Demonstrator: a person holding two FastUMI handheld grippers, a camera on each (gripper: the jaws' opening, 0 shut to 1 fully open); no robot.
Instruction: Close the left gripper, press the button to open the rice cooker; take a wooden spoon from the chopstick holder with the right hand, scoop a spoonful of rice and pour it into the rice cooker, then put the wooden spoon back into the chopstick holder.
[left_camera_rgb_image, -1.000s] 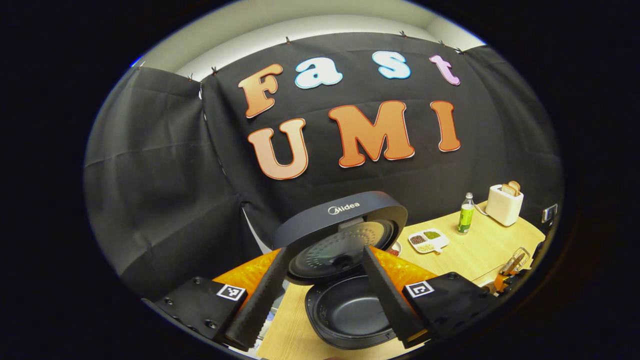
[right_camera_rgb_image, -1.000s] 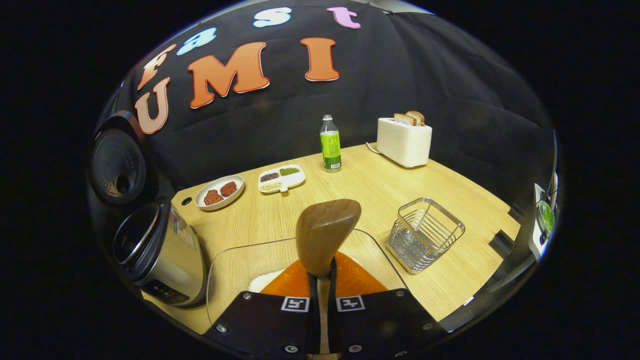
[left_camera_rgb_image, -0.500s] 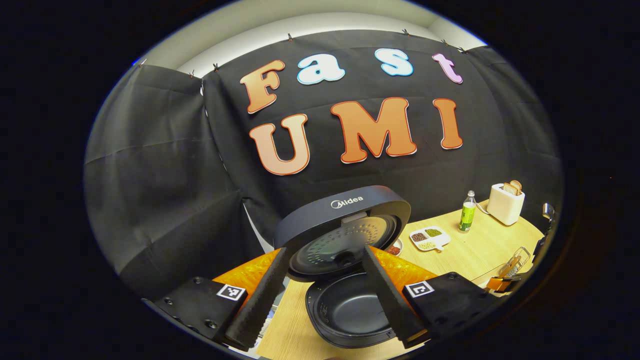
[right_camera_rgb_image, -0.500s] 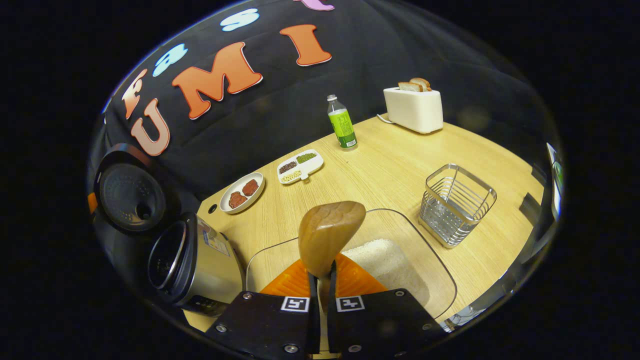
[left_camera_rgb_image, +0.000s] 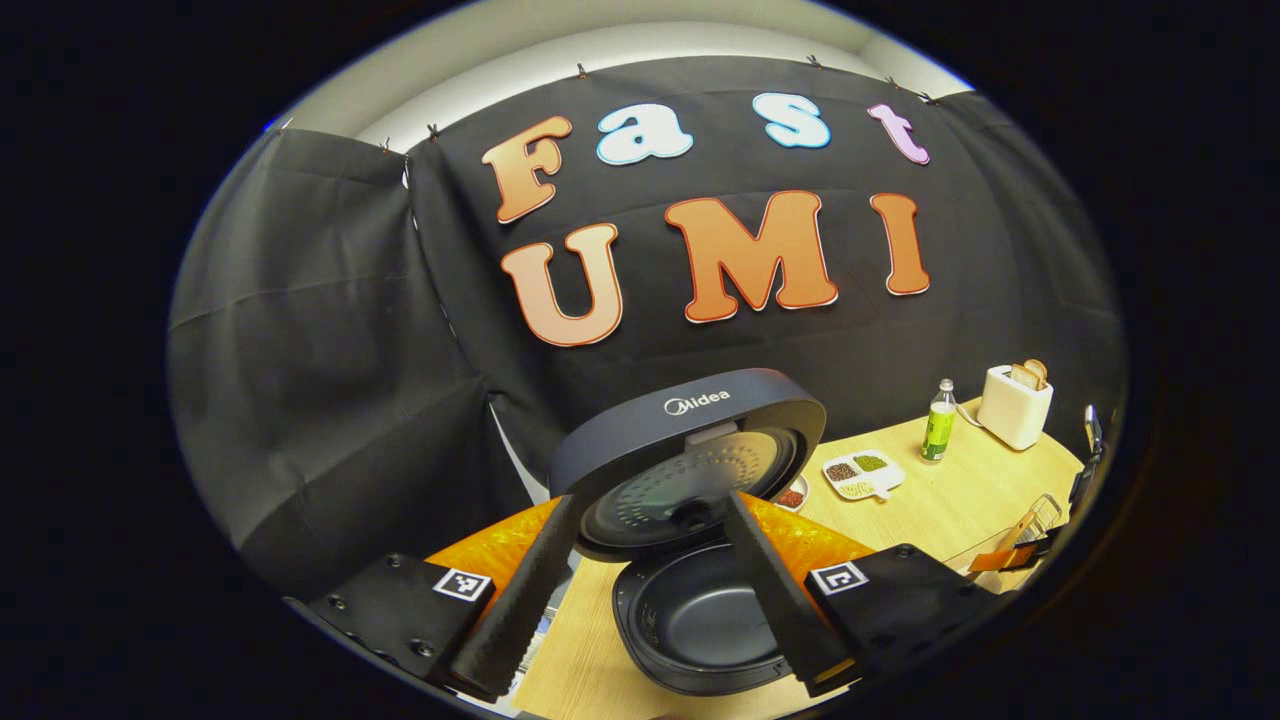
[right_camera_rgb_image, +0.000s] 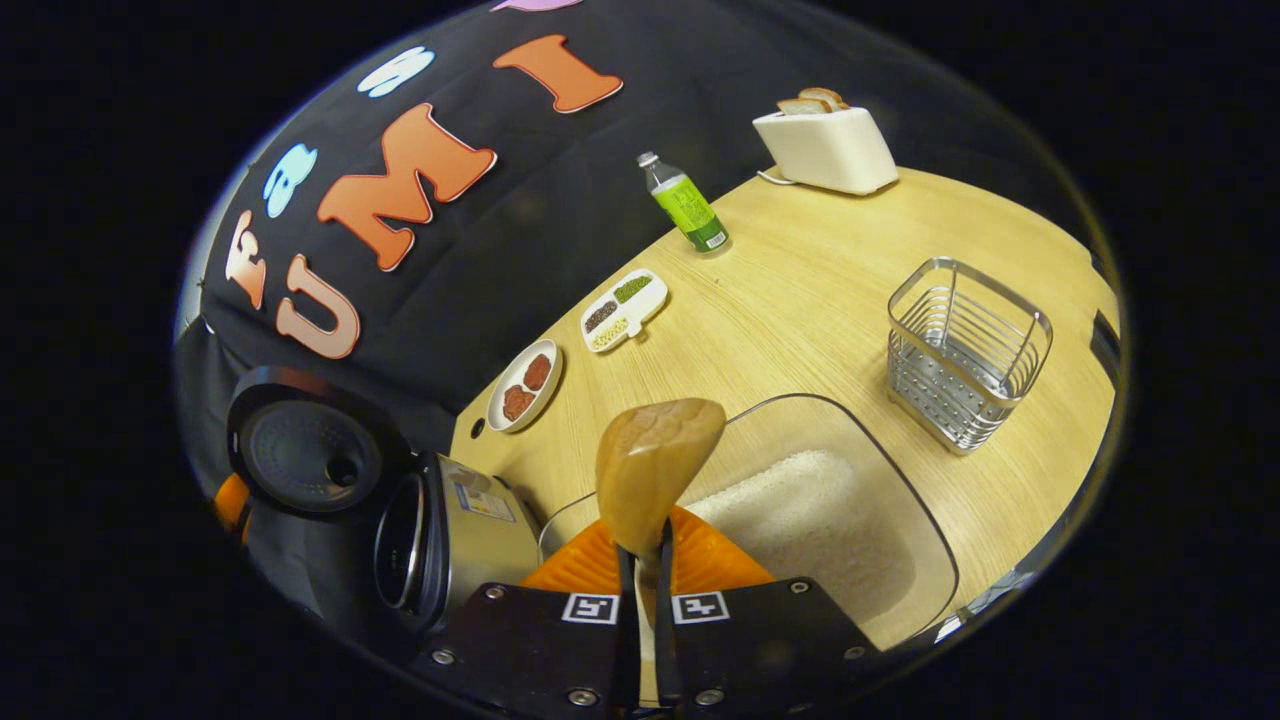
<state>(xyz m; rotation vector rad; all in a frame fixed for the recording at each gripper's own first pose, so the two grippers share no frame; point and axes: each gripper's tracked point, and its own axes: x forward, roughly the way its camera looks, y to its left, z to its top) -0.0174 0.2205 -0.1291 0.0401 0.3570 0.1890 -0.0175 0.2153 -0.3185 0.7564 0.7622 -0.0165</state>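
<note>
The rice cooker stands open, its lid raised and its dark inner pot bare. My left gripper hangs just in front of it, open, with nothing between the fingers. My right gripper is shut on the handle of the wooden spoon, whose bowl sticks out forward above the near rim of a clear container of white rice. The cooker lies to the left of that container. A wire chopstick holder stands to the right, with no utensils in it.
On the wooden table, along the back, are a plate of red food, a divided dish of beans, a green-labelled bottle and a white toaster with bread. Black cloth walls close in the back and left.
My right gripper has swung and tilted with the spoon over the rice container, so more rice shows below it. The left gripper has barely drifted and stays open.
</note>
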